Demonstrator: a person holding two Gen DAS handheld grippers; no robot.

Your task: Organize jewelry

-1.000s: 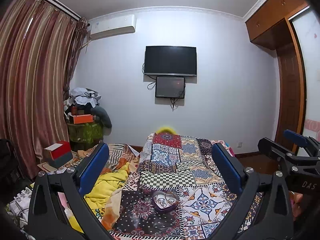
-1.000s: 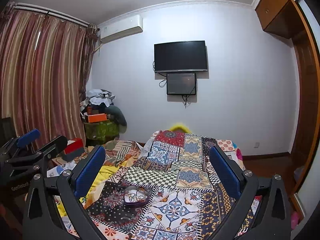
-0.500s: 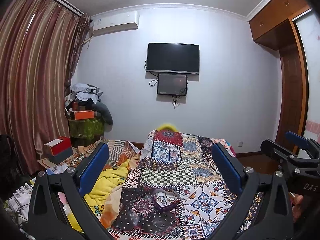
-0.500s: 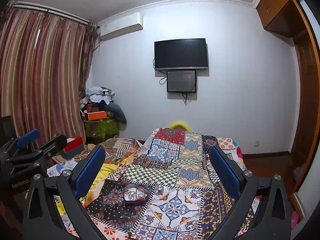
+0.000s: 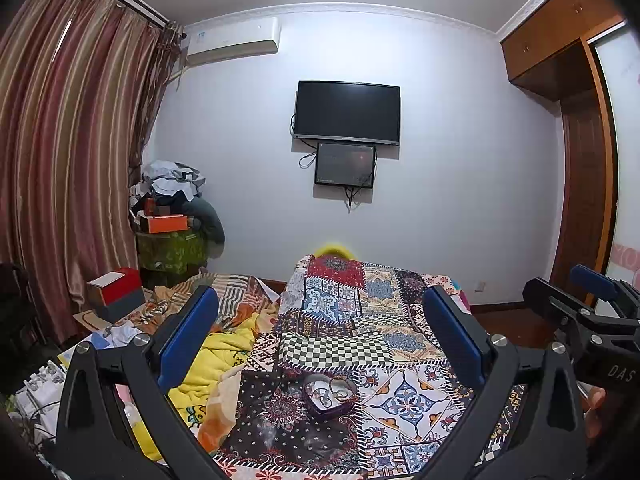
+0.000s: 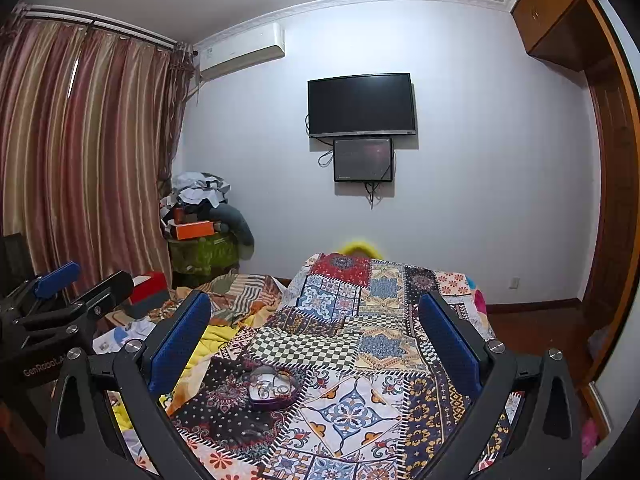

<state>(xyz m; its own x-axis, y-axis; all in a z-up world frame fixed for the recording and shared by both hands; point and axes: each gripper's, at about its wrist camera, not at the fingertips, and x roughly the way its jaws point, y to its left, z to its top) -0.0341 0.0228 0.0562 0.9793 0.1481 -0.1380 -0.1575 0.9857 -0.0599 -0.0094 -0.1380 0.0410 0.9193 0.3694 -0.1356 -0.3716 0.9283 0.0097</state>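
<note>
A bed (image 5: 392, 312) covered with a patchwork quilt (image 6: 360, 344) fills the lower middle of both views, its far end toward a pale wall that carries a dark television (image 5: 347, 113) and a smaller screen (image 5: 345, 165) just beneath it. Striped curtains (image 5: 68, 152) hang along the left side, and a heap of clothes and boxes (image 6: 200, 212) stands in the corner beside them. The left wrist view alone shows a white rack-like object (image 5: 40, 380) at the lower left edge and a fingertip of the person (image 5: 596, 400) low on the right; the right wrist view alone shows a pink thing on the floor (image 6: 590, 438) at the right. The left gripper (image 5: 320, 344) has its blue-padded fingers (image 5: 188, 336) spread wide with nothing between them, and the right gripper (image 6: 316, 344) likewise has its fingers (image 6: 178, 340) spread apart and empty. Each view catches the other gripper at its outer edge. The task's thing, a small dark heart-shaped jewelry box (image 5: 330, 394), lies open on the quilt near the bed's close end, with several rings (image 6: 272, 387) inside; neither gripper touches it.
</note>
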